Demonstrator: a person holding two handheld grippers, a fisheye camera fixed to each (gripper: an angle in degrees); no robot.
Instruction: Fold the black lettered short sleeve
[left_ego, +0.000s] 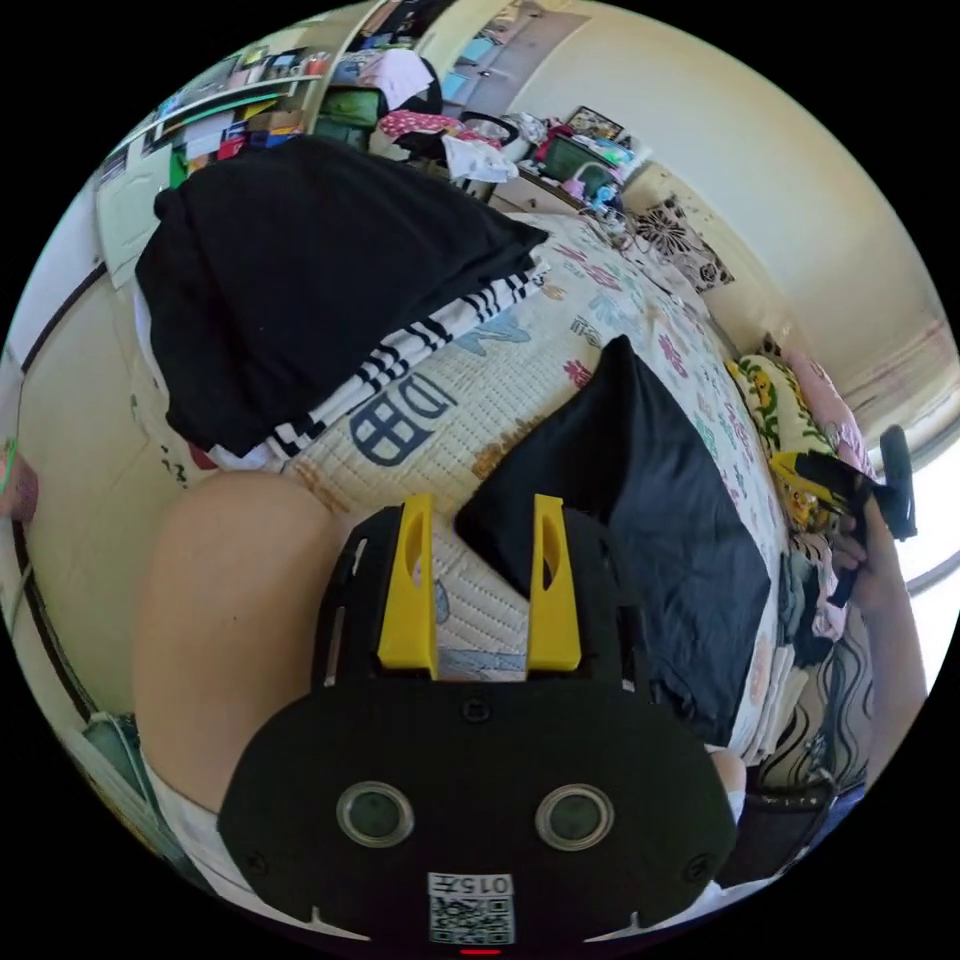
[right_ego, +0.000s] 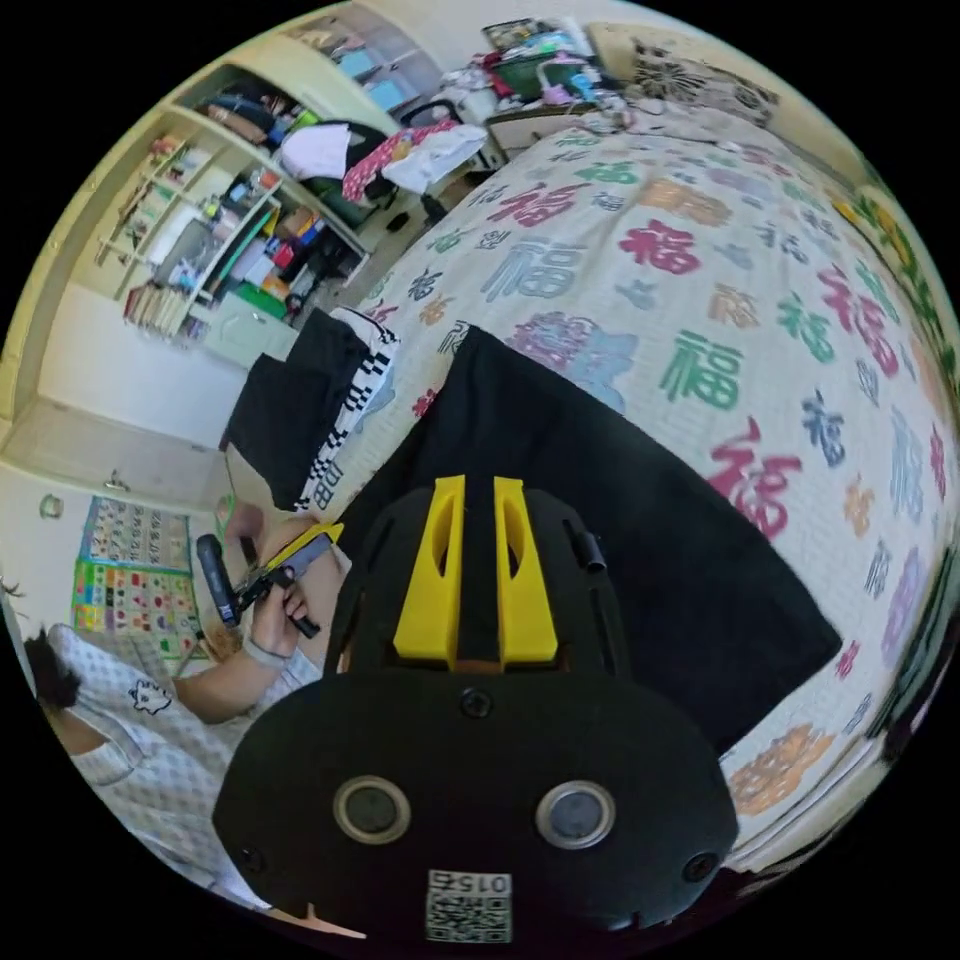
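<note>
Shirt (right_ego: 600, 520) lies flat on the bed quilt (right_ego: 760, 250), already a dark rectangle, no lettering showing on the upper face. In the left gripper view its long axis runs away from me, one corner pointing back toward my left gripper (left_ego: 478, 560).

Left jaws are spread, with quilt showing in the gap. That near corner of the shirt (left_ego: 640, 520) sits at the right-hand jaw, partly behind it; contact I cannot tell.

My right gripper (right_ego: 475, 575) has its jaws close together with only a thin dark gap. Black cloth lies directly beyond them, but whether they pinch the shirt edge I cannot tell. In the left gripper view, that gripper (left_ego: 840, 490) hangs off the far long side of the shirt, held in the hand.

A stack of folded clothes (left_ego: 320, 300), black on top with a striped piece under it, sits well apart toward the bed's corner.

My judgement: left is nearer the loose corner, so the next fold likely starts there, across the short axis.
</note>
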